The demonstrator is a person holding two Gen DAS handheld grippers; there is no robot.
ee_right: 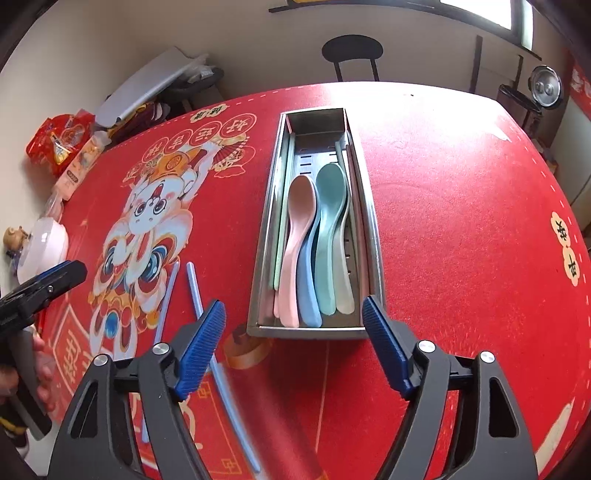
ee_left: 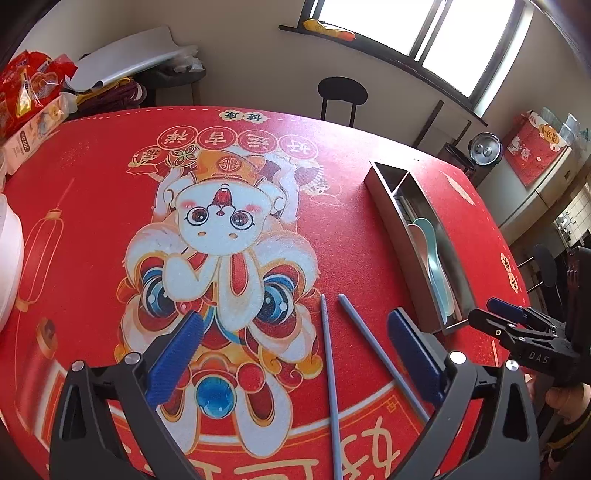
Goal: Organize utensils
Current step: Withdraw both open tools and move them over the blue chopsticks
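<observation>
The two blue-grey chopsticks (ee_left: pixel 334 373) lie loose on the red printed tablecloth (ee_left: pixel 92 229), side by side and spreading slightly apart toward the far end, just left of the steel utensil tray (ee_right: pixel 271 229). Seen from my right wrist, the same pair (ee_right: pixel 197 295) runs partly under my left-hand pad. In the tray's long compartment the spoons are already lying together – a pink spoon (ee_right: pixel 295 236), a blue spoon (ee_right: pixel 308 291), a teal spoon (ee_right: pixel 330 225) and a pale one beside it – with a few chopsticks tucked along the left wall; the small compartment at the far end looks bare.

My left tongs (ee_left: pixel 295 354) hang over the cloth with the jaws spread wide, holding nothing – the chopsticks lie on the cloth below the gap, nearer the right pad. My right tongs (ee_right: pixel 295 343) are also spread wide and hold nothing, poised just short of the tray's near end.

Beyond the table stand a black chair (ee_left: pixel 341 96), a window (ee_left: pixel 406 26), and red snack bags (ee_left: pixel 26 88) at the far left corner
</observation>
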